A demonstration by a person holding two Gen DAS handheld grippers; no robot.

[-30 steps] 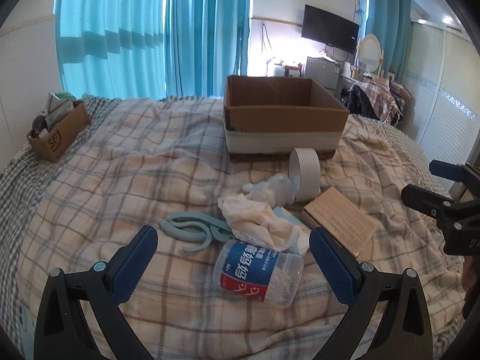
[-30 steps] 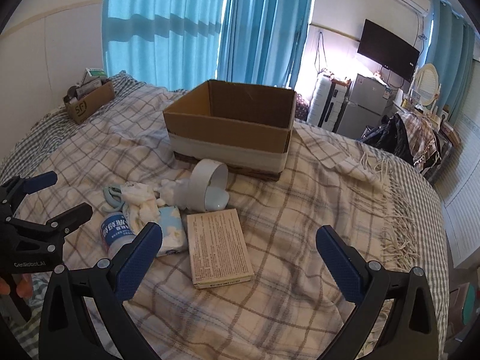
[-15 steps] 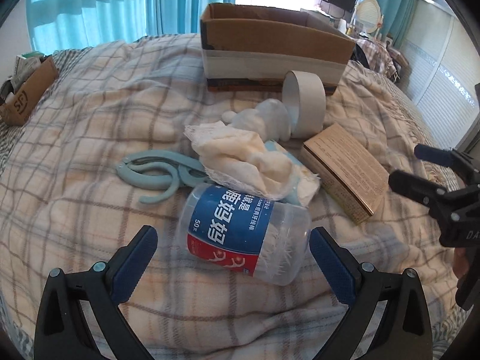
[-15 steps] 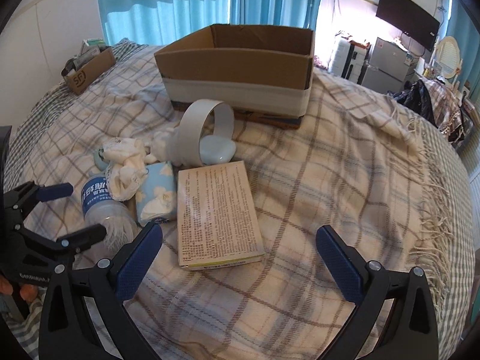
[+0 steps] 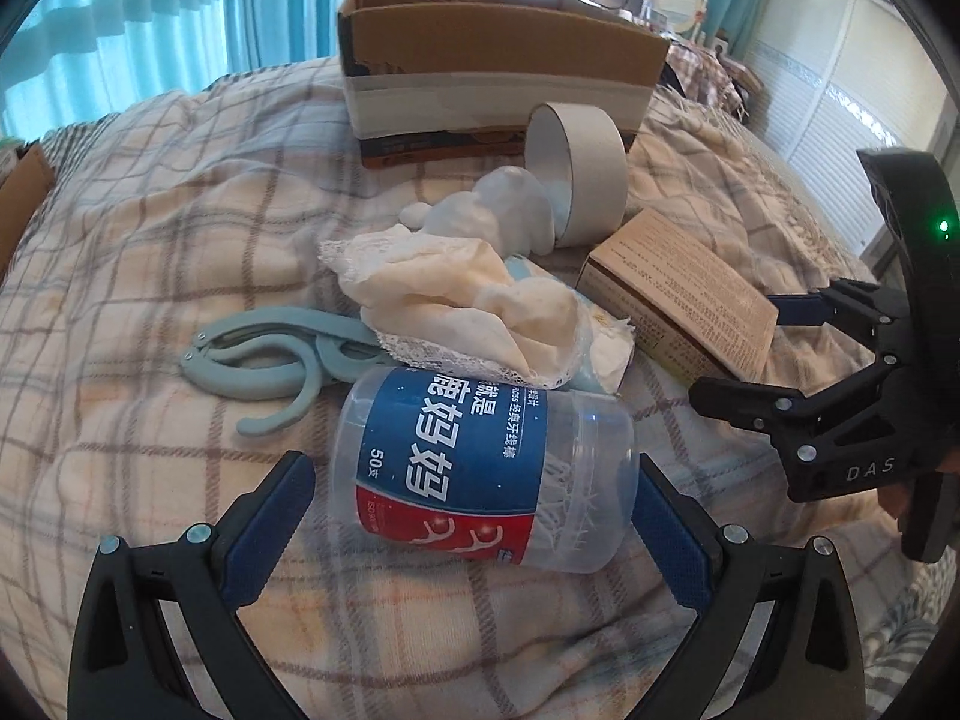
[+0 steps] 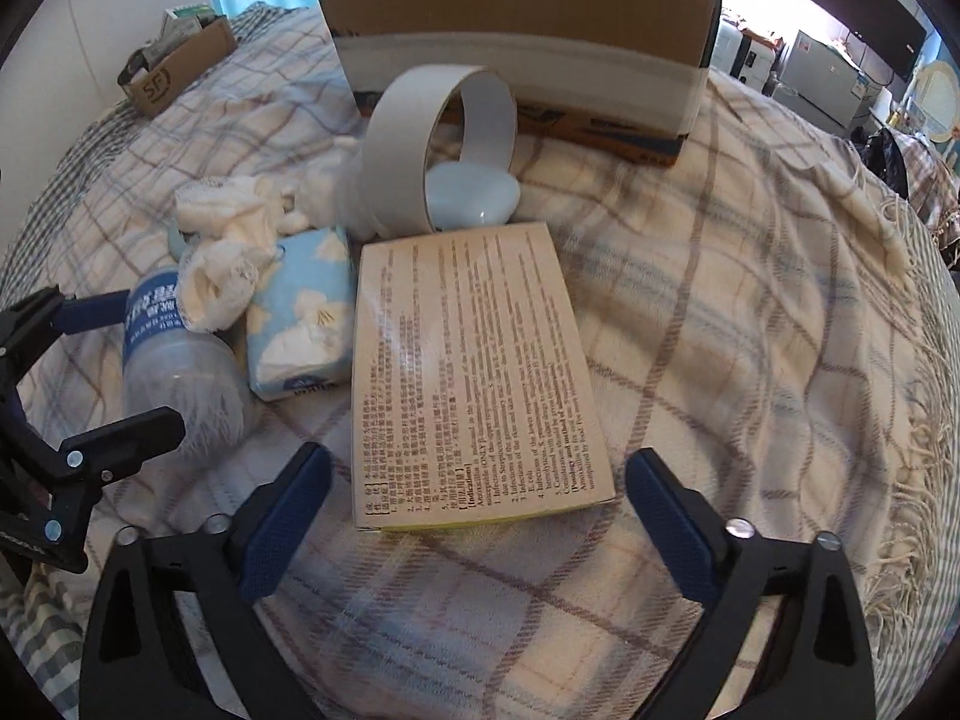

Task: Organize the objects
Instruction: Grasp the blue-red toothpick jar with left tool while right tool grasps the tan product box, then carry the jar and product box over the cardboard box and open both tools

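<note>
A clear floss-pick jar with a blue and red label lies on its side on the plaid blanket. My left gripper is open with its pads on either side of the jar, not touching it. A flat printed medicine box lies on the blanket. My right gripper is open and straddles the box's near end. A white cloth, a pale blue hanger clip, a tissue pack, a white tape ring and a pale blue rounded object lie bunched together. An open cardboard box stands behind them.
A small cardboard box with items sits at the bed's far left. The blanket's fringed edge runs along the right. Furniture and a TV stand beyond the bed.
Both grippers have moved forward and down. The left now brackets the jar and the right brackets the medicine box's near end. Both stay open.
</note>
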